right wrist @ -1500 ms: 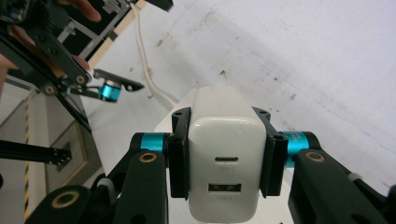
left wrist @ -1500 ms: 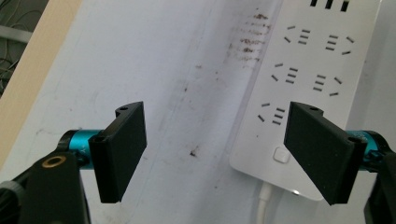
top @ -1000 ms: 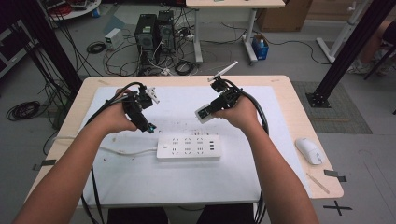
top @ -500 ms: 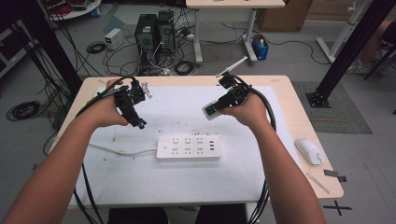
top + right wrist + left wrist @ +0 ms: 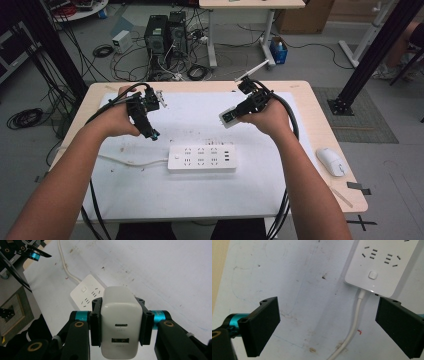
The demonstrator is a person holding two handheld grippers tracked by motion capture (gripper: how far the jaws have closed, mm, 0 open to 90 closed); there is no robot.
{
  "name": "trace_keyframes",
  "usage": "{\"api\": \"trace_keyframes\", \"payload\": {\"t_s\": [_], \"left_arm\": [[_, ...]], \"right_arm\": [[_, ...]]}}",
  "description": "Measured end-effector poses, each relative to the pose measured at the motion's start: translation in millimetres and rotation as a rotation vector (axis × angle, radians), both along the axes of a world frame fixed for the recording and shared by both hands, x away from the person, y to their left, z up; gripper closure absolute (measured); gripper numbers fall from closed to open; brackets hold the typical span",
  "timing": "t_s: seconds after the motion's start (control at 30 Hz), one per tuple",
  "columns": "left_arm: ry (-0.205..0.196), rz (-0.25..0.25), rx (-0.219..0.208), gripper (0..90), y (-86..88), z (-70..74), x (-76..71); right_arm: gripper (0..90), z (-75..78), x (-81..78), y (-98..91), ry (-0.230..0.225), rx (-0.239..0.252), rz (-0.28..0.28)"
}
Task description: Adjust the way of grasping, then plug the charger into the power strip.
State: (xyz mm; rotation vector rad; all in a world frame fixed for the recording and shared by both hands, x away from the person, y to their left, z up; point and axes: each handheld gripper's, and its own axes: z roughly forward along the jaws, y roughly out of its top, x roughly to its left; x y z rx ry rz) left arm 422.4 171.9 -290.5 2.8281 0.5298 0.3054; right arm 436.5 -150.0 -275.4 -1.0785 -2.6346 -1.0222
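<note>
Against the frame half a second back: both hands sit slightly farther toward 12 o'clock on the table [image 5: 320, 107], and the left has drifted a little toward 9 o'clock. The power strip [image 5: 201, 158] has not moved.

Left hand-held gripper [image 5: 148, 120]: held above the white sheet [image 5: 190, 112] at about 10 o'clock from the power strip, pointing down. In the left gripper view its jaws stand spread wide with nothing between them; below them lie the stained sheet, the strip's switch end [image 5: 382, 267] and its white cord [image 5: 354, 322] running off toward 6 o'clock.

Right hand-held gripper [image 5: 235, 112]: held at about 1 o'clock from the power strip, clear of it. In the right gripper view its jaws are pinched on a white charger block [image 5: 121, 323], one jaw on each side face; two ports show on the near face of the charger block, one above the other. The strip lies beyond it toward 11 o'clock in that view, apart from the charger.

Power strip: flat on the sheet at table centre, sockets up, none occupied as far as the high view shows.

A white mouse [image 5: 331, 161] rests on bare table at 3 o'clock, well apart from the strip. No containers on the table.
</note>
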Motion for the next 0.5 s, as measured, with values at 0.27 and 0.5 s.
{"api": "trace_keyframes", "payload": {"t_s": [0.27, 0.5], "left_arm": [[0.01, -0.021, -0.025, 5.7, -0.8, 2.0, 4.5], [0.028, -0.016, -0.021, 5.7, 2.9, -3.3, 8.0]], "right_arm": [[62.4, -6.8, 10.1, 5.9, 0.013, -0.01, 0.022], [62.4, -10.9, 19.9, 11.6, 0.022, -0.046, 0.052]]}}
